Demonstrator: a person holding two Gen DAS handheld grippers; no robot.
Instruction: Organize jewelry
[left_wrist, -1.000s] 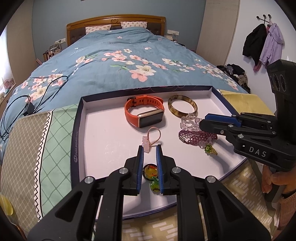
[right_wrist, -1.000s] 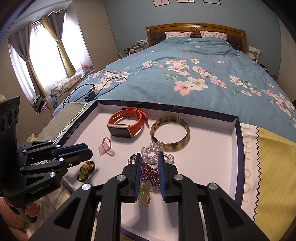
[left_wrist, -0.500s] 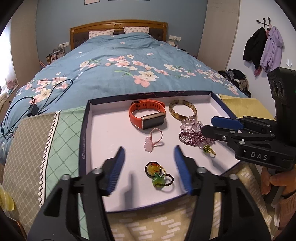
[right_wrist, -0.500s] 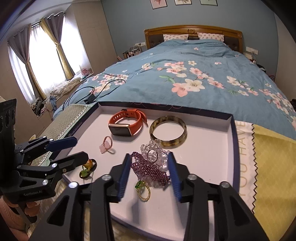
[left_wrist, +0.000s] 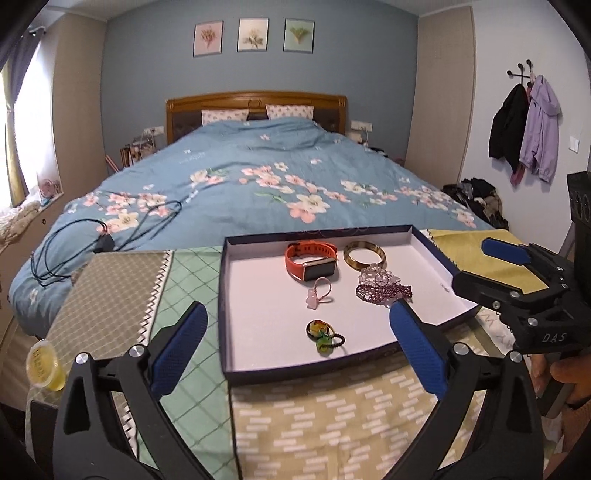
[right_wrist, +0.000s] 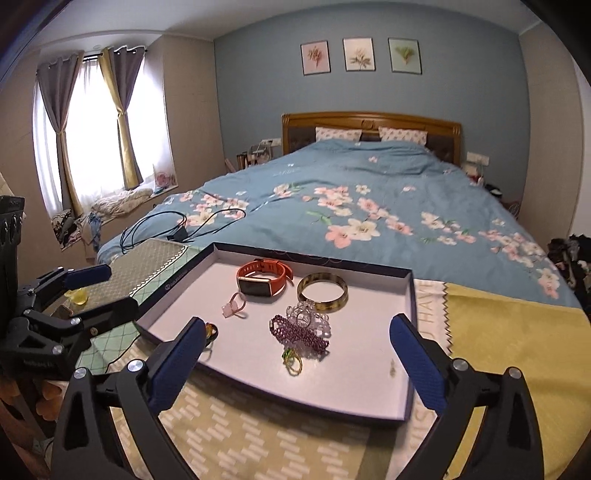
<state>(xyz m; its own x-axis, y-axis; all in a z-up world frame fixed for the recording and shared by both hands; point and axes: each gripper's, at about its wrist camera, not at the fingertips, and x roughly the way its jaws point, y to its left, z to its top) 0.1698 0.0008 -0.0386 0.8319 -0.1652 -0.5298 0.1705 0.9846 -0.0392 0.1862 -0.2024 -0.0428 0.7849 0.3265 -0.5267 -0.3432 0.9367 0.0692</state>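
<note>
Jewelry sits in the white-lined tray at the bed's foot: orange watch & amber bangle at the far side, pink ring mid, clear bracelet touching the purple bead bracelet, green ring just beside those, green/yellow charm pair near the front edge. I've got both tongs spread wide w/ nothing in them: left tongs hang over the tray's near edge, right tongs over its near right part. Patterned cloth lies under the tray.
</note>
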